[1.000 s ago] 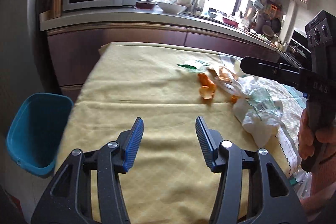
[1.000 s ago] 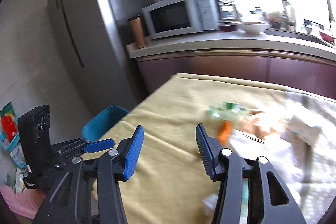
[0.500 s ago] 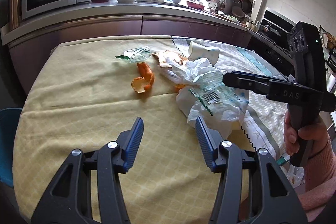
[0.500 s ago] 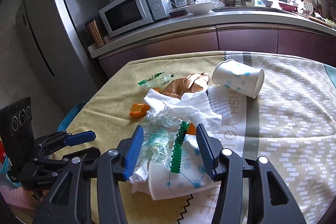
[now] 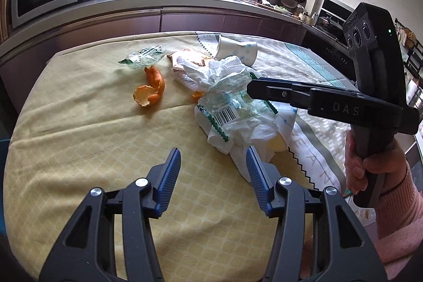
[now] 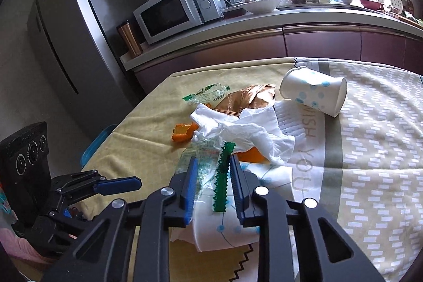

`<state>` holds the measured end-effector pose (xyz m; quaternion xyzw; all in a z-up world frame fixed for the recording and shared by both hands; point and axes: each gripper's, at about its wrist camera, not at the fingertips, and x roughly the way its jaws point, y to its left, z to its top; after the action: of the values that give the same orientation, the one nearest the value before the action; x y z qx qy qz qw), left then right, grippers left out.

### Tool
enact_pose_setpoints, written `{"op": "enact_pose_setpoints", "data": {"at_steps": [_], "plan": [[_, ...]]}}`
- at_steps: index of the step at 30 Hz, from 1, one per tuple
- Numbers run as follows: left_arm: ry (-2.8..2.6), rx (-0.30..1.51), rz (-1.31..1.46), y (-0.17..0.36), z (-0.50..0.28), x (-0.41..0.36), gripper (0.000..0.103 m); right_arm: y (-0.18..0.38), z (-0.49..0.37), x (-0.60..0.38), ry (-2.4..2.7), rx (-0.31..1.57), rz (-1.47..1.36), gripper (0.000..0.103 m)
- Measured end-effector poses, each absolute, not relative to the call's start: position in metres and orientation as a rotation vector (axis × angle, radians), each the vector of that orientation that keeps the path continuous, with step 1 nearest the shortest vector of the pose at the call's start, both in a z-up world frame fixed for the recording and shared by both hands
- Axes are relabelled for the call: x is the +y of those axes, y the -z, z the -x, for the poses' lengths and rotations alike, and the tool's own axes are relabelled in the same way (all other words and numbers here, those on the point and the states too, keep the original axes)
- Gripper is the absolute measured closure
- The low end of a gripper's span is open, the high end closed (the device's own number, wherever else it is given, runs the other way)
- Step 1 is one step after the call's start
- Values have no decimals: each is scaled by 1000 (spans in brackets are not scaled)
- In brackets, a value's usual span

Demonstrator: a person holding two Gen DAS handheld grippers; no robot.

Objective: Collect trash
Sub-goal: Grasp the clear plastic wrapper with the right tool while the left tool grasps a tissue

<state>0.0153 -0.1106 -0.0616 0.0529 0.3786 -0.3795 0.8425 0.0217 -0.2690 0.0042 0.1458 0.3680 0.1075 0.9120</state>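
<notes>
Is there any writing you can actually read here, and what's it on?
"DAS": on the side of the right gripper.
"WISH YOU", first letter partly hidden: on the tablecloth.
Microwave brand: too small to read.
Clear wrapper: barcode, digits unreadable.

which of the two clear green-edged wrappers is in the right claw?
The near wrapper with the barcode, atop the tissue pile; the right claw has been closing on it. The far one lies alone.

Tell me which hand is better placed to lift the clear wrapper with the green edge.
Right. The right gripper has just been closing around the clear wrapper. The left gripper is open over bare tablecloth, beside the pile.
</notes>
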Motion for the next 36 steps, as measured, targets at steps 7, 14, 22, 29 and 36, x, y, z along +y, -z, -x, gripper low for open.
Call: {"op": "enact_pose_setpoints", "data": {"at_steps": [7,14,22,29,36], "plan": [[841,836,-106,68,-15,-122,52,-19,-13,-280,-264,687,-365,83],[862,876,-137,78,-18,-146,57,-21,-11,-287,-265,662,-394,83],[865,915,-81,83,-26,-141,98,-17,-13,-291,-270,665,-424,83],[815,870,-74,72,-24,-116,99,-19,-16,-287,-290,652,-432,83],[725,837,-72,62,-22,-78,99,-21,-27,-269,-346,651,-442,83]]}}
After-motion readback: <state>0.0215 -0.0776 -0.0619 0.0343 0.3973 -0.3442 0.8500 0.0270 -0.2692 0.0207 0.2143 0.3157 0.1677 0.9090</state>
